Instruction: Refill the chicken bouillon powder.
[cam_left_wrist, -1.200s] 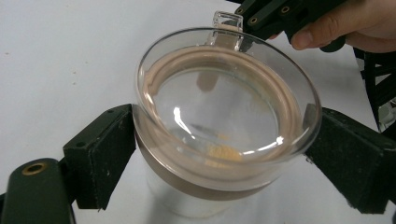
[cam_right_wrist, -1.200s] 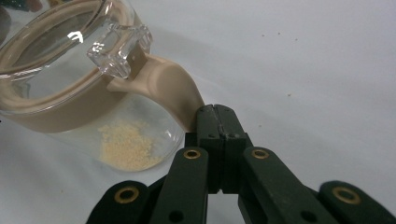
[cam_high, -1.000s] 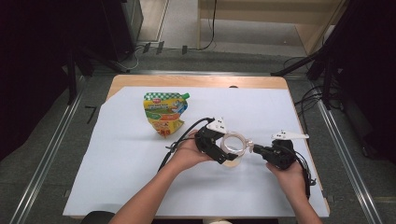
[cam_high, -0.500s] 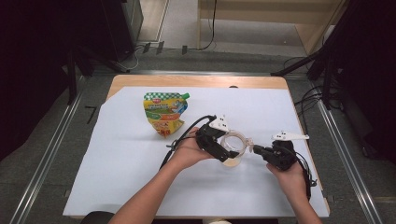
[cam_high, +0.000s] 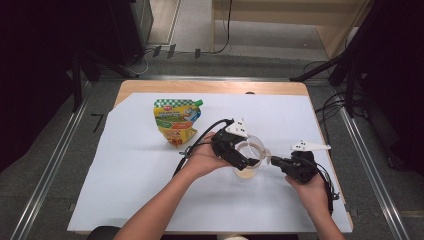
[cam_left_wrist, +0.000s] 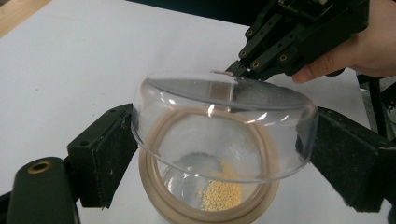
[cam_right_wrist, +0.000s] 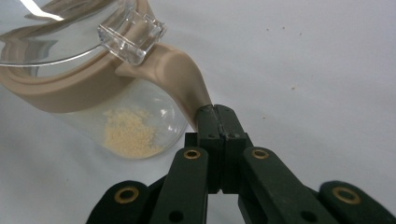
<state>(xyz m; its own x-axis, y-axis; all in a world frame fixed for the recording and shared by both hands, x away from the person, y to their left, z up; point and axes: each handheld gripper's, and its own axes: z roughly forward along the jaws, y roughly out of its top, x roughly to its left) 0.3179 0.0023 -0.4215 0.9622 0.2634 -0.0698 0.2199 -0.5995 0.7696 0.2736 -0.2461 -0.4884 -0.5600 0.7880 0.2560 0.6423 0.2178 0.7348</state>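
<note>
Fingers of left gripper (cam_left_wrist: 219, 154) clamping clear lid (cam_left_wrist: 224, 126), right gripper (cam_right_wrist: 215, 116) pinching jar tab (cam_right_wrist: 180, 77)

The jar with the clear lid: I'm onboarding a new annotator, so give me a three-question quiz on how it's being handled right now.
1. True or false: the left gripper has its jaws on either side of the clear lid.
2. What is the right gripper shut on? A) the lid's clear tab B) the beige handle C) the snack pouch
3. Fill in: at the bottom of the jar lies a little pale yellow ____.

Key: 1 true. 2 B, the beige handle, pinched at its tip; the snack pouch lies apart on the white sheet. 3 grain or powder.
</note>
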